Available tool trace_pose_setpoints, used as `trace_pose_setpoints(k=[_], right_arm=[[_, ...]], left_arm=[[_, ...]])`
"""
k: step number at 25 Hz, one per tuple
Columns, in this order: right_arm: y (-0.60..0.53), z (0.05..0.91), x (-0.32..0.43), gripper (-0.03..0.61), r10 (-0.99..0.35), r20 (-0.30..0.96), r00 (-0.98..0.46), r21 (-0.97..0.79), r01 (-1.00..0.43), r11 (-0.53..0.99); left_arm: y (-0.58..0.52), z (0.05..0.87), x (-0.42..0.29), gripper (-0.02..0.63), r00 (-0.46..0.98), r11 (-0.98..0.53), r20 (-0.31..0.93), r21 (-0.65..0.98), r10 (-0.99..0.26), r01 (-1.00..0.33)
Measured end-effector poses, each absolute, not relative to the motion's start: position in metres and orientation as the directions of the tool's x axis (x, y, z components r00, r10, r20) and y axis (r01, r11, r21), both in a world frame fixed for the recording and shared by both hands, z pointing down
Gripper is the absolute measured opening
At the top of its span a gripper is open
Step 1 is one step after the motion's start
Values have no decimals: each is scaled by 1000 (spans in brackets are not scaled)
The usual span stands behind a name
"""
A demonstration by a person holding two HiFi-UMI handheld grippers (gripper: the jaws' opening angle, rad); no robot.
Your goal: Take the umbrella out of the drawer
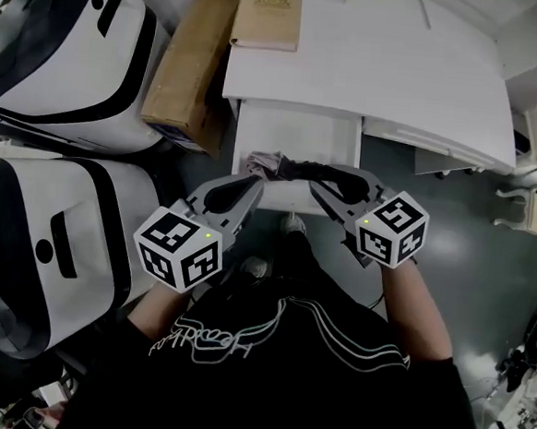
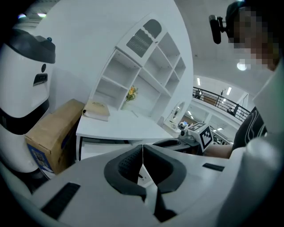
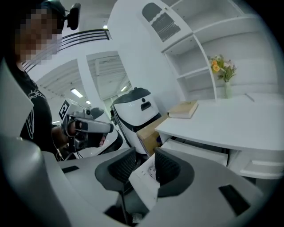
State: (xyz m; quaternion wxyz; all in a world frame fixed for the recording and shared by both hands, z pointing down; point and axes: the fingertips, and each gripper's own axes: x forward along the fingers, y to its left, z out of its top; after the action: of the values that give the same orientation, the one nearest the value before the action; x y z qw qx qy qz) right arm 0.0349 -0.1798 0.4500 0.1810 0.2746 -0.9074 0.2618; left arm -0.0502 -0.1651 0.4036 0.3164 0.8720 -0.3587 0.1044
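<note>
In the head view the white drawer [image 1: 298,128] stands pulled out under the desk [image 1: 373,60]. A folded umbrella [image 1: 265,163], pale fabric with a dark end, lies at the drawer's front edge. My left gripper [image 1: 250,187] is just in front of its left end, and in the left gripper view the left gripper [image 2: 142,154] has its pads pressed together with nothing between them. My right gripper [image 1: 319,180] sits at the umbrella's right end. In the right gripper view the right gripper [image 3: 144,166] shows a gap between its pads, with the drawer's front corner [image 3: 146,175] beyond.
A tan book [image 1: 267,16] lies on the desk's back left corner. A cardboard box [image 1: 193,60] leans beside the desk. Two large white-and-black machines [image 1: 69,45] [image 1: 52,257] crowd the left side. The person's legs and feet are below the drawer front.
</note>
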Motion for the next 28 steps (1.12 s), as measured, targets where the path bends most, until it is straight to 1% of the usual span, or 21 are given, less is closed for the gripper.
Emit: trace_pose_setpoints(k=[3, 6, 8, 14, 17, 21, 24, 26, 28], right_arm=[[-197, 478, 40, 176, -292, 529, -797, -366, -525, 768], [-205, 516, 42, 221, -156, 627, -763, -309, -428, 849], [-209, 541, 41, 228, -85, 682, -727, -280, -366, 887], [-214, 607, 32, 239, 72, 780, -621, -234, -183, 955], [-214, 637, 30, 244, 100, 828, -552, -178, -89, 980], [-218, 677, 26, 245, 116, 866, -487, -142, -16, 990], [-219, 710, 28, 245, 107, 905, -412, -88, 63, 994], [-221, 726, 28, 245, 90, 922, -378, -59, 92, 994], [-223, 736, 23, 245, 88, 924, -373, -55, 97, 994]], left_arm=[[-185, 417, -41, 23, 690, -486, 433, 496, -580, -719], [-198, 427, -35, 23, 664, -446, 449, 502, -598, -741], [-204, 434, -37, 23, 635, -407, 466, 503, -616, -763], [-221, 452, -48, 23, 552, -299, 504, 498, -665, -814], [-224, 458, -50, 23, 519, -262, 522, 489, -677, -832], [-226, 469, -46, 23, 500, -231, 544, 488, -674, -842], [-227, 474, -45, 23, 495, -210, 546, 501, -676, -839], [-229, 477, -47, 23, 486, -195, 543, 507, -685, -840], [-230, 483, -50, 23, 477, -178, 544, 511, -690, -841]])
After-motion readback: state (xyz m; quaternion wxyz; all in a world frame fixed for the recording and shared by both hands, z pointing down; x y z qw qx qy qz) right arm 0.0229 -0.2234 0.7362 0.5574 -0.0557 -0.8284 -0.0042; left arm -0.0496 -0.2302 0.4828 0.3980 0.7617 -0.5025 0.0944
